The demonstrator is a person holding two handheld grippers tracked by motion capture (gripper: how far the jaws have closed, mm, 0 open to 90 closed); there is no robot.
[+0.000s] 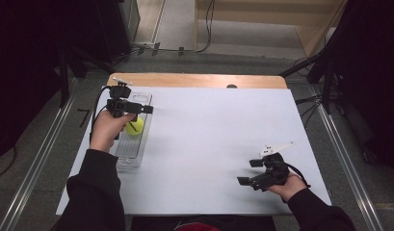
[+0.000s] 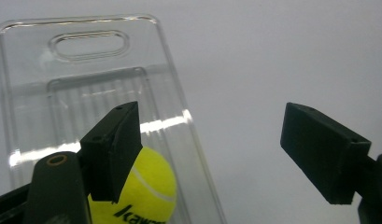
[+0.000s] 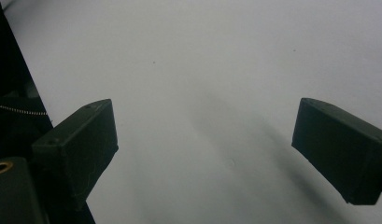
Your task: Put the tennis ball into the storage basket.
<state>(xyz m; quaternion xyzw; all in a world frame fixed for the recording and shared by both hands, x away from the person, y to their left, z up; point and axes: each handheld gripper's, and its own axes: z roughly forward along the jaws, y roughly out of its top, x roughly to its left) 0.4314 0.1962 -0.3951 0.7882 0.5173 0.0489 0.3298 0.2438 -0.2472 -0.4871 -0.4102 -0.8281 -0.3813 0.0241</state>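
**Ball at the tray: left claw approach**

The table (image 1: 214,144) carries a white sheet, with a clear plastic tray (image 1: 137,144) lying lengthwise along its left edge. A yellow tennis ball (image 1: 135,126) sits inside the tray, about midway along it. In the left gripper view the tray (image 2: 100,70) shows a ribbed floor and a slot handle at its far end, and the ball (image 2: 146,186) rests in the ribbed part.

The left claw (image 1: 129,108) hangs over the tray, just beside the ball. Its jaws stand spread wide and hold nothing. From its own camera the left claw (image 2: 226,154) is off-centre: one jaw overlaps the ball, while the other is out over the bare sheet, beyond the tray wall.

The right claw (image 1: 255,173) rests near the table's front right corner, well apart from the tray — jaws spread, empty. Its own camera shows the right claw (image 3: 205,154) above plain white sheet.

To pick up the ball cleanly, the likely procedure is:

- Shift the left claw sideways until the ball lies midway between the jaws.
- Keep both jaws inside the tray walls — a jaw left outside would pinch the rim instead.
- Lower to the ball's widest part before closing; a high grip may squeeze it out.
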